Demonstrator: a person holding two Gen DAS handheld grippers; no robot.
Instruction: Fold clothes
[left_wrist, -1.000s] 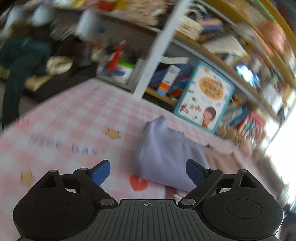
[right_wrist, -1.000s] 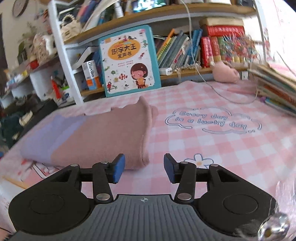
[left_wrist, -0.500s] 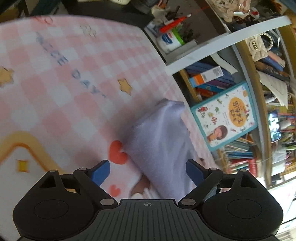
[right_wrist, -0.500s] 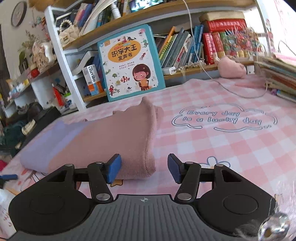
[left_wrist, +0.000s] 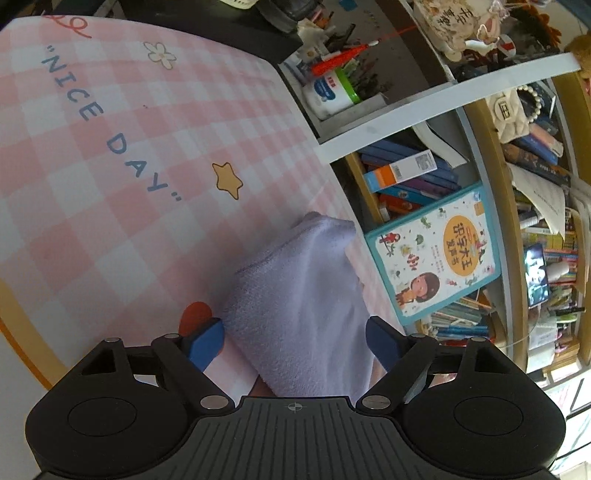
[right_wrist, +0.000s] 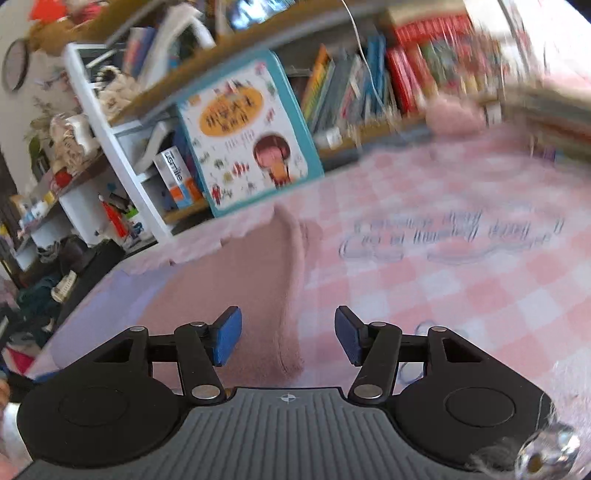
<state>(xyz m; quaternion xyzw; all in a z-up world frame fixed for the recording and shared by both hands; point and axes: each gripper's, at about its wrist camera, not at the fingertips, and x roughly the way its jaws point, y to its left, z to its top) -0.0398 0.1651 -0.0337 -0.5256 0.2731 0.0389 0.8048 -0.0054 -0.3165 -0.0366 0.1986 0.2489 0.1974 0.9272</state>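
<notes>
A folded garment lies on the pink checked tablecloth (left_wrist: 110, 184). Its lavender end (left_wrist: 295, 280) fills the lower middle of the left wrist view. My left gripper (left_wrist: 293, 341) straddles that end with its jaws closing; the blue pads (left_wrist: 207, 343) flank the cloth without visibly pressing it. The right wrist view is blurred. There the garment's dusty pink part (right_wrist: 229, 280) runs away from me, lavender (right_wrist: 122, 295) at its left. My right gripper (right_wrist: 288, 339) stands open over the pink folded edge, and the pads do not touch it.
A teal children's book (left_wrist: 432, 258) (right_wrist: 247, 133) leans on the bookshelf just behind the garment. Crowded shelves (left_wrist: 517, 184) line the table's far side. A white cable (right_wrist: 369, 74) hangs by the books. Bare tablecloth (right_wrist: 443, 295) lies right of the garment.
The left view has rolled, and the left gripper has sunk closer onto the lavender end. The right gripper has moved forward over the pink edge, tilted, and its jaws have widened slightly.
</notes>
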